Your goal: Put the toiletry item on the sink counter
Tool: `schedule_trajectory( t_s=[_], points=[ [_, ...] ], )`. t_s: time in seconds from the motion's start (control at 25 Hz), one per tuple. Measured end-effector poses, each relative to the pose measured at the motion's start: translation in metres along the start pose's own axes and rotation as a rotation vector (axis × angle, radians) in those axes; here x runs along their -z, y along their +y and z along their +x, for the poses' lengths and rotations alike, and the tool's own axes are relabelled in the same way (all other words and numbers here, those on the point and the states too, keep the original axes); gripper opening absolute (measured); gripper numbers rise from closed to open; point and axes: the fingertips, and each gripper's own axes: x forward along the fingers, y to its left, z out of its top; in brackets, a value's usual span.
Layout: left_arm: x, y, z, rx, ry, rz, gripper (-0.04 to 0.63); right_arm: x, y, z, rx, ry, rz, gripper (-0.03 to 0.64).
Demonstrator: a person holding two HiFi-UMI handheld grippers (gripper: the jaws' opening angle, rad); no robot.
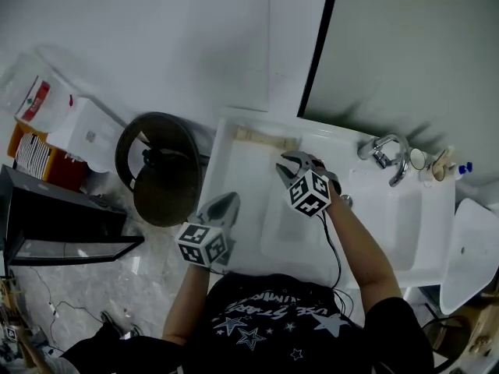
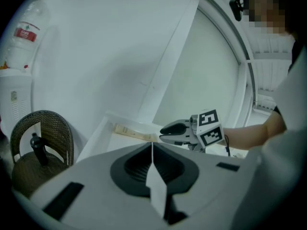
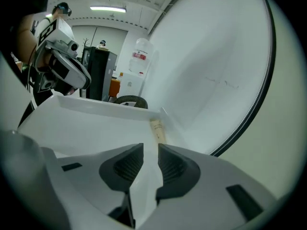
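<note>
The toiletry item, a long beige tube-like pack, lies flat along the back edge of the white sink counter, close to the wall. My right gripper hovers just in front of it, open, with nothing between the jaws. In the right gripper view the item lies a little beyond the parted fingertips of the right gripper. My left gripper is held over the counter's left front, shut and empty. In the left gripper view, the left gripper points toward the item and the right gripper.
A dark woven bin stands on the floor left of the counter. The basin and chrome faucet are to the right, with small items beside the tap. A mirror's black edge runs up the wall.
</note>
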Motion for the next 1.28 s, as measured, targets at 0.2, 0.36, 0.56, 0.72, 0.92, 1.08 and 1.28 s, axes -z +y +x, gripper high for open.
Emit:
schedule_trajectory(
  t_s=[0.2,0.36,0.56,0.72,0.92,1.08,1.28],
  points=[
    [0.006,-0.029,-0.006,-0.017,-0.02,-0.007,0.02,0.005,0.011,-0.031,-0.004,-0.034,0.023,0.079],
    [0.009,-0.056,-0.009,-0.024,-0.031,0.023,0.02,0.014,0.018,-0.058,-0.008,-0.067,0.075,0.054],
    [0.011,-0.089,-0.013,-0.029,-0.049,0.046,0.02,0.023,0.022,-0.096,0.011,-0.132,0.107,0.029],
    [0.019,-0.112,-0.018,-0.035,-0.056,0.053,0.02,0.03,0.029,-0.123,0.008,-0.165,0.125,0.019],
    [0.029,-0.141,-0.024,-0.037,-0.065,0.059,0.02,0.045,0.04,-0.151,-0.012,-0.181,0.163,0.014],
    [0.036,-0.161,-0.03,-0.042,-0.072,0.067,0.02,0.056,0.05,-0.172,-0.018,-0.194,0.185,0.014],
    [0.044,-0.188,-0.037,-0.049,-0.081,0.084,0.02,0.071,0.055,-0.199,0.0,-0.207,0.201,0.014]
  ],
)
